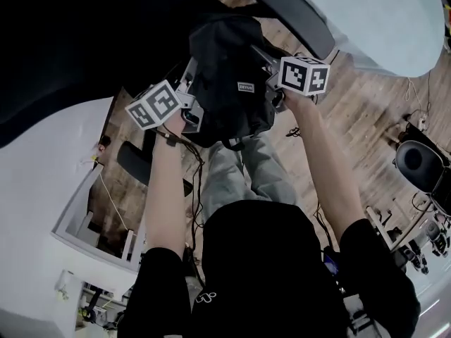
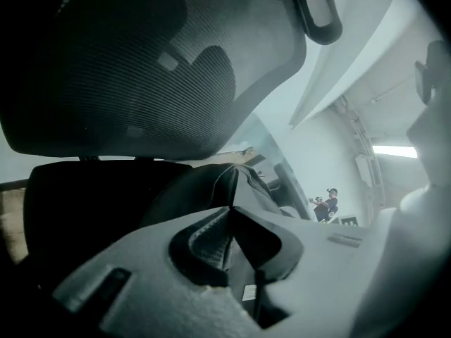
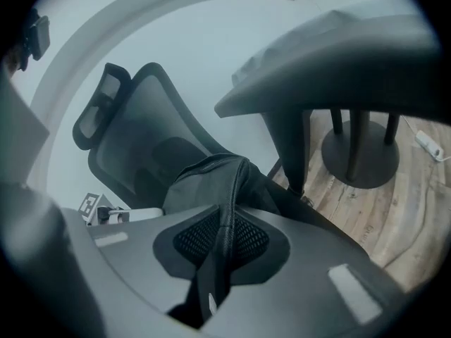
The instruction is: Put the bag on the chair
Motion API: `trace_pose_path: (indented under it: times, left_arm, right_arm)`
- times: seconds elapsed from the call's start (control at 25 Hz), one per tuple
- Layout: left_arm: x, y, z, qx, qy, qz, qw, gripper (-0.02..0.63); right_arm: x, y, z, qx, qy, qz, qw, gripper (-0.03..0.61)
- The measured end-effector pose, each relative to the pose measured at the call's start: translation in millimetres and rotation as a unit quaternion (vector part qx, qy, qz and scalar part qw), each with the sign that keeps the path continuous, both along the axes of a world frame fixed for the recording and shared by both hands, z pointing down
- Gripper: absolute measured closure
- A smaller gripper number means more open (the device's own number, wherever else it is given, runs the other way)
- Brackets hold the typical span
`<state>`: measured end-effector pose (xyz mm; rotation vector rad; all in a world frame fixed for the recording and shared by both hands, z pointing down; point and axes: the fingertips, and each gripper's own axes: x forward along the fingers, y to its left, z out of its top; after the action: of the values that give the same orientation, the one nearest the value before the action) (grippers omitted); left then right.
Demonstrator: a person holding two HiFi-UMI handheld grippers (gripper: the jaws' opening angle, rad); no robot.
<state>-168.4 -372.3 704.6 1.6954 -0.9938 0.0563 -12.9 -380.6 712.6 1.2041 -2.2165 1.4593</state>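
Arms stretched forward; left gripper, right gripper side by side (both jaws clamped).

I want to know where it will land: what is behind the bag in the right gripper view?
Behind the bag stands the chair: its mesh backrest and headrest show above the bag. The seat cannot be seen; the bag covers it.

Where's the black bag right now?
In the head view the bag is in the middle, held up between the left gripper and the right gripper, right by the chair.
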Motion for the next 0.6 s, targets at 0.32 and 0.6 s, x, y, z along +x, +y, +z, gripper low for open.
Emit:
trace_pose_path:
  times: [0.32, 0.6]
  left_arm:
    - [-7.8, -3.2, 6.0, -0.005, -0.052, -0.019, 0.9985, 0.561]
    - [-26.5, 15.8, -10.4, 0.021, -0.052, -0.036, 0.9978, 0.542]
  right_arm:
    - [-0.8, -5.1, 5.7, -0.058, 0.057, 0.021, 0.996, 0.502]
    - [10.4, 4.5, -4.4, -0.059, 0.071, 0.043, 0.995, 0.443]
